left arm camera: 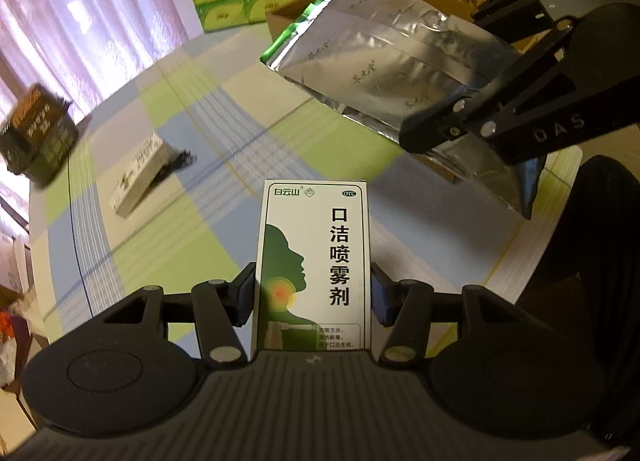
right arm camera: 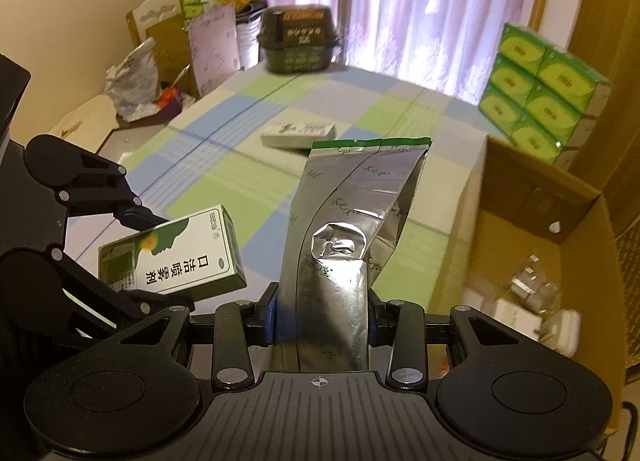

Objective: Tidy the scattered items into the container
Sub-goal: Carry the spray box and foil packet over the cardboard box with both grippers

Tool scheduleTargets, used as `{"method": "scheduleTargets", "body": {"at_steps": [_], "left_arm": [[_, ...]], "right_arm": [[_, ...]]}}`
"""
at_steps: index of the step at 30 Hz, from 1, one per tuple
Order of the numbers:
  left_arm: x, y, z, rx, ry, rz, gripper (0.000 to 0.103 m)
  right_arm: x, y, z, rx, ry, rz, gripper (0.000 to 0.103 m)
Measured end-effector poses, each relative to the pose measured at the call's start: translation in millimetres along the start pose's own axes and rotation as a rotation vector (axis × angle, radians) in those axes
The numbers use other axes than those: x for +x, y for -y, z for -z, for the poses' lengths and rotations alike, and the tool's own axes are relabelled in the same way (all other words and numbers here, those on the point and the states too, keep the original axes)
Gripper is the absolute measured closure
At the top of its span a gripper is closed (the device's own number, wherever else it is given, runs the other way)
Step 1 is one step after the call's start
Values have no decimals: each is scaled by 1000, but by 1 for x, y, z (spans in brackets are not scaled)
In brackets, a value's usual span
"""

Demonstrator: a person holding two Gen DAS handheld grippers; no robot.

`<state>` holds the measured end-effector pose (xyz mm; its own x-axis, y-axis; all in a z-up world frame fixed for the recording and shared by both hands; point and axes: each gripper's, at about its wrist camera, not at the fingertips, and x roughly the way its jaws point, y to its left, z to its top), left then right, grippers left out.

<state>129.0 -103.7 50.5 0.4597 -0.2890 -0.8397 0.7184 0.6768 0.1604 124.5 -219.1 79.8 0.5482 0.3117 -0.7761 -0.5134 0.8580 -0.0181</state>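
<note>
The white-green cardboard spray box (left arm camera: 314, 261) is being pinched between the left claw (left arm camera: 314, 297); the silver foil pouch (right arm camera: 344, 229) is being pinched by the right claw (right arm camera: 322, 317), beside the brown cardboard box (right arm camera: 540, 197).

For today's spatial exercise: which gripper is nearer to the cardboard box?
Right. The right gripper, shut on the foil pouch, is beside the cardboard box. The left gripper, holding the spray box, is farther out over the table.

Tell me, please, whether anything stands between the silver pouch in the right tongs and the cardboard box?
Nothing visible does. The silver pouch is held above the table, and the cardboard box stands open just to its right, with clear air between them.
</note>
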Motion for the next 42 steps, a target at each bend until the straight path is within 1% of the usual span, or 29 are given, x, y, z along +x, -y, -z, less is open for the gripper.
{"method": "scheduleTargets", "body": {"at_steps": [9,15,21,27,32,42], "left_arm": [[-2,14,-45,49,51,24,52],[3,30,-75,83,75,54,52],[12,52,-101,125,84,81,52],[22,69,-120,161,84,104,52],[29,75,-133,177,86,114,52],[42,83,-155,169,92,142,52]], "right_arm": [[-31,39,-10,15,28,67,61],[-48,73,-6,29,23,128,61],[-59,104,2,62,21,165,61],[-64,127,11,87,16,184,61],[-66,144,18,108,14,190,61],[-64,170,23,138,0,203,61]]}}
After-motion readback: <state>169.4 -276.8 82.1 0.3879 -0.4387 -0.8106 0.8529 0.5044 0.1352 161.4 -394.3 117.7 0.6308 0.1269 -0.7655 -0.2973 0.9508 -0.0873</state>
